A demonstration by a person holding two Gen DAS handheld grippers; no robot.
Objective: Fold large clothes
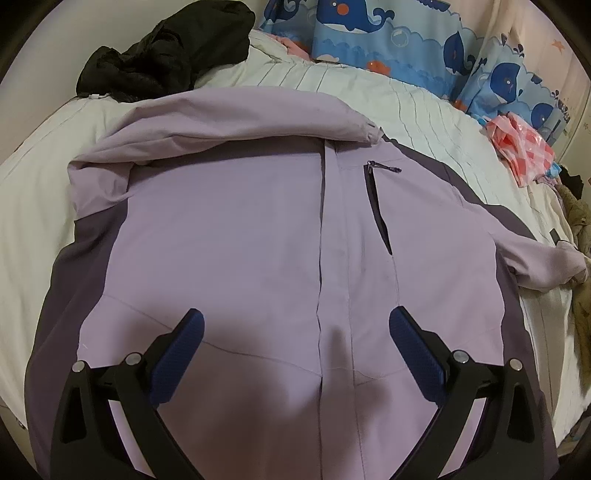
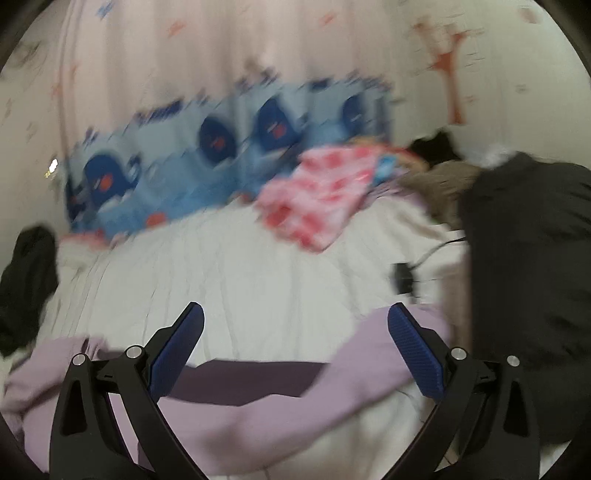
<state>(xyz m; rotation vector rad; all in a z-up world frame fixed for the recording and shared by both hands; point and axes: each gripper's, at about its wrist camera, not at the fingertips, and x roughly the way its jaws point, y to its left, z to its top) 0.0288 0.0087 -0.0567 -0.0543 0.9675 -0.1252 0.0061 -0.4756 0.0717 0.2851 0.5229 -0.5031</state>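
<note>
A lilac jacket (image 1: 236,236) with darker purple side panels is lying front-up across the white quilted bed (image 1: 424,122), filling the centre of the left wrist view. One sleeve (image 1: 229,118) is lying folded across its top edge, while the other sleeve (image 1: 543,266) is trailing off toward the right edge of the frame. A dark chest zipper (image 1: 376,199) is sitting just right of the front placket.

The left gripper (image 1: 295,325) is hovering over the lower middle of the jacket, its blue-padded fingers (image 1: 181,358) spreading wide and gripping nothing.

The right wrist view is blurring heavily. The right gripper (image 2: 295,325) is also holding its fingers (image 2: 417,354) wide apart and empty, with the jacket's sleeve and dark panel (image 2: 258,384) lying beneath them at the bottom of the frame.

A black garment (image 1: 162,51) is lying crumpled at upper left, whale-print bedding (image 1: 369,33) is running along the top, and a pink checked cloth (image 1: 521,147) is resting at the right.
</note>
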